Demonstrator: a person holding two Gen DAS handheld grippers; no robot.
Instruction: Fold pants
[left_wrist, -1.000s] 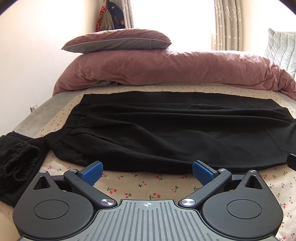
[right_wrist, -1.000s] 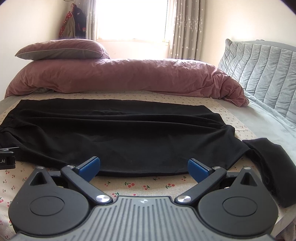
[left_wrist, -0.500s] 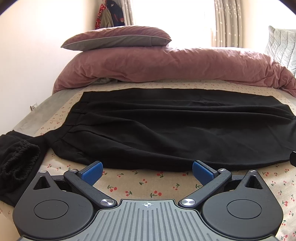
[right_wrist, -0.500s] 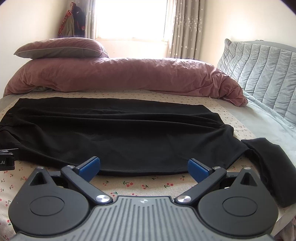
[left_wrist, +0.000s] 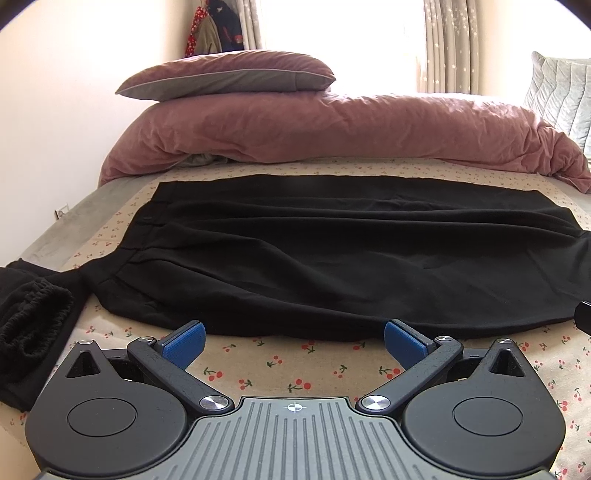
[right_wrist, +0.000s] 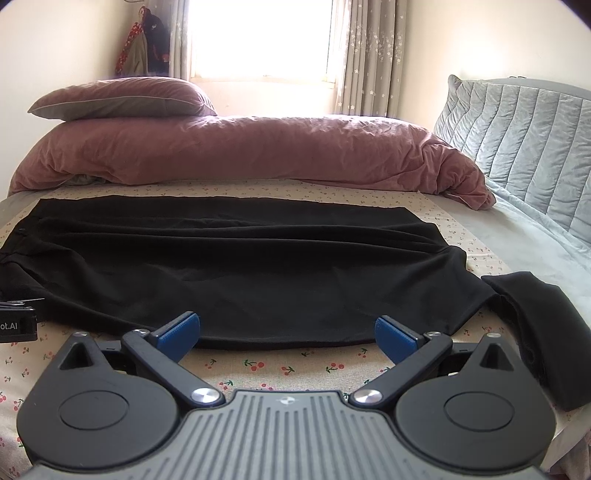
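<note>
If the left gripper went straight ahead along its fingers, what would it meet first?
Probably the near edge of the black pants, which lies just beyond the open left gripper, over the cherry-print sheet. Height above the bed is unclear, so it might skim the cloth.

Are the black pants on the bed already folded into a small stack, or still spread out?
Spread out: the black pants lie flat at full length across the bed.
</note>
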